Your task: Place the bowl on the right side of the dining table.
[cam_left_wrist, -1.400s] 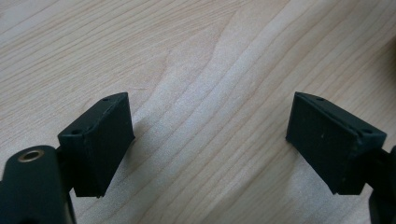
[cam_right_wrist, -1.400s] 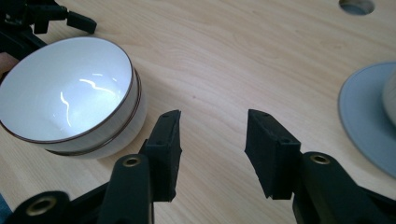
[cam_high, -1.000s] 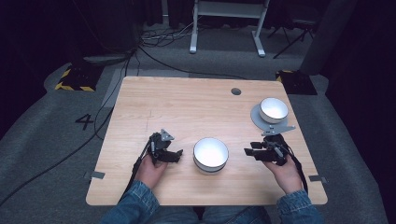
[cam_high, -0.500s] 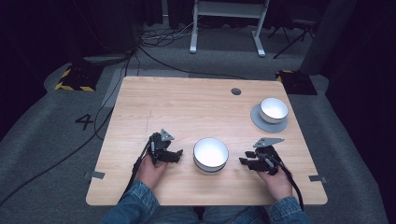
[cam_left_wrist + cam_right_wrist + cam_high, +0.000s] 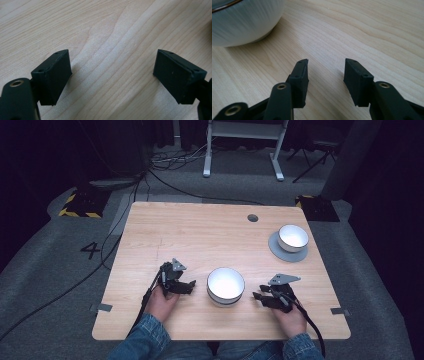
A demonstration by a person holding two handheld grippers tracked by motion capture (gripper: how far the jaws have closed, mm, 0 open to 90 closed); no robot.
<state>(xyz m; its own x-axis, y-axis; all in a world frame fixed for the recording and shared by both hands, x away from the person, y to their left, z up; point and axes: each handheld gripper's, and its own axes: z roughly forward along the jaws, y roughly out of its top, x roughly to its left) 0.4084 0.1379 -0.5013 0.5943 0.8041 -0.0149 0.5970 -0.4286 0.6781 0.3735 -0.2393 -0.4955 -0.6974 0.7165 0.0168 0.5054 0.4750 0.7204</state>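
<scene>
The white bowl [image 5: 226, 285] stood near the front edge of the wooden table [image 5: 200, 235], midway between the two grippers and touched by neither. It seemed to rest on a darker ring or a second bowl beneath it, though the high view was too small to settle which. The left gripper [image 5: 189, 285] lay just beside the bowl's left wall, its jaws spread wide with only bare wood between them. The right gripper [image 5: 258, 297] sat low by the tabletop on the bowl's other side; its jaws had just been opening and stood partly apart, nothing between them, and in the right gripper view the bowl's curved wall filled the upper left corner. This looked like the approach step: both hands set either side of the bowl, no grip yet taken. The next move would likely call for closing in on the rim or wall from both sides, evenly, so that the bowl would not slide. Well apart, at the far right, a second white bowl [image 5: 293, 237] sat on a grey saucer [image 5: 276, 251].
</scene>
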